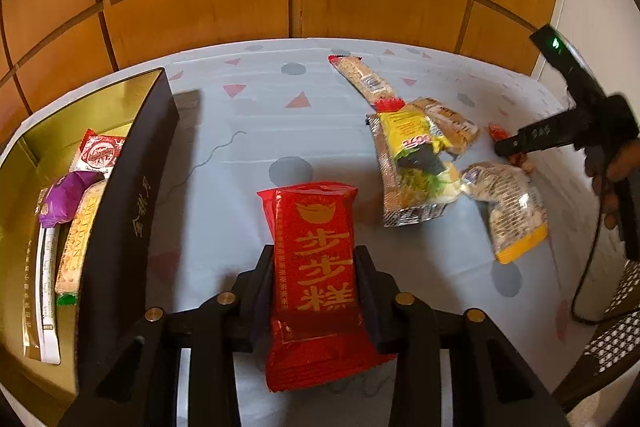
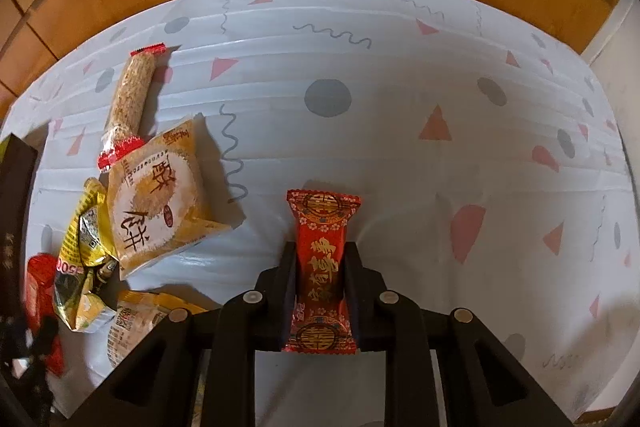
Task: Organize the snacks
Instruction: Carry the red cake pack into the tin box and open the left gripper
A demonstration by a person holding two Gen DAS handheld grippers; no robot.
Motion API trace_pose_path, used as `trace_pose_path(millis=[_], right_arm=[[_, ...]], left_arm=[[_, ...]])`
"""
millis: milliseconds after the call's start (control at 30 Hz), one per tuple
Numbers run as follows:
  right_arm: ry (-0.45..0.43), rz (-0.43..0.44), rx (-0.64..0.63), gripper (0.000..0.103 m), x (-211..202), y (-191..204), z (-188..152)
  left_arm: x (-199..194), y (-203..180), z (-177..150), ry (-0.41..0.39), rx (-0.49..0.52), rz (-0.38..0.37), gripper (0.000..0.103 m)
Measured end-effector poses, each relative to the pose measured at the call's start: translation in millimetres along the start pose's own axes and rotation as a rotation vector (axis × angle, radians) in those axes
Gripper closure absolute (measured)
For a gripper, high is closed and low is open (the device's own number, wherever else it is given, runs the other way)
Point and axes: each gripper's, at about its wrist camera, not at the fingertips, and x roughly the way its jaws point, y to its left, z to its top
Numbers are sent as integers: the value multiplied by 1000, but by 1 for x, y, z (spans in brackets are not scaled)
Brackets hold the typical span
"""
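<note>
While my left gripper [image 1: 316, 267] pinches the wide red foil cake packet [image 1: 316, 267] beside the gold-lined black box [image 1: 120, 187], my right gripper [image 2: 320, 267] squeezes a slim red candy wrapper [image 2: 322, 267] — I fear slick film slipping out.

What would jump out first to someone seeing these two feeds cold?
Each gripper is clamped on a red packet: the left gripper holds a big red cake packet above the patterned tablecloth, the right gripper a slimmer red candy. Next comes the gold-lined box at the left, already holding several snacks, and a loose pile of yellow wrappers still on the cloth.
</note>
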Motion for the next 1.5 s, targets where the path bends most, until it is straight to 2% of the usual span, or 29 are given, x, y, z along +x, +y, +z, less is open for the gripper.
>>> trace_pose_path(millis=[100,200,333,433,767,900,1133,1267,1433,1500], right_arm=[[-20,-51,-69,81,-2,13,-5],[-28,-72,-92,81,-3,22,-9],[-36,-86,-113,81,-3,32,-12],[-47,-106,-143,81,-4,38,-14],[-55,-115,-161,81,-4,42,-17],[-56,-114,-163,81,-3,42,-18],[-55,-116,-167,81,-3,43,-18],[-52,-118,-172,81,-4,42,-17],[-53,-124,-173,81,-5,43,-16],[-53,-124,-173,81,-5,43,-16]], left_arm=[[-21,-1,7,-41,2,-3,65],[-54,3,19,-115,-9,-7,65],[-89,17,32,-192,-30,36,65],[-103,29,36,-216,-48,75,65],[-115,73,29,-205,-145,142,65],[-112,93,22,-180,-201,139,65],[-117,159,0,-157,-407,160,65],[-118,180,-16,-136,-476,156,65],[-97,184,-28,-81,-558,90,65],[-90,183,-28,-65,-558,85,64]])
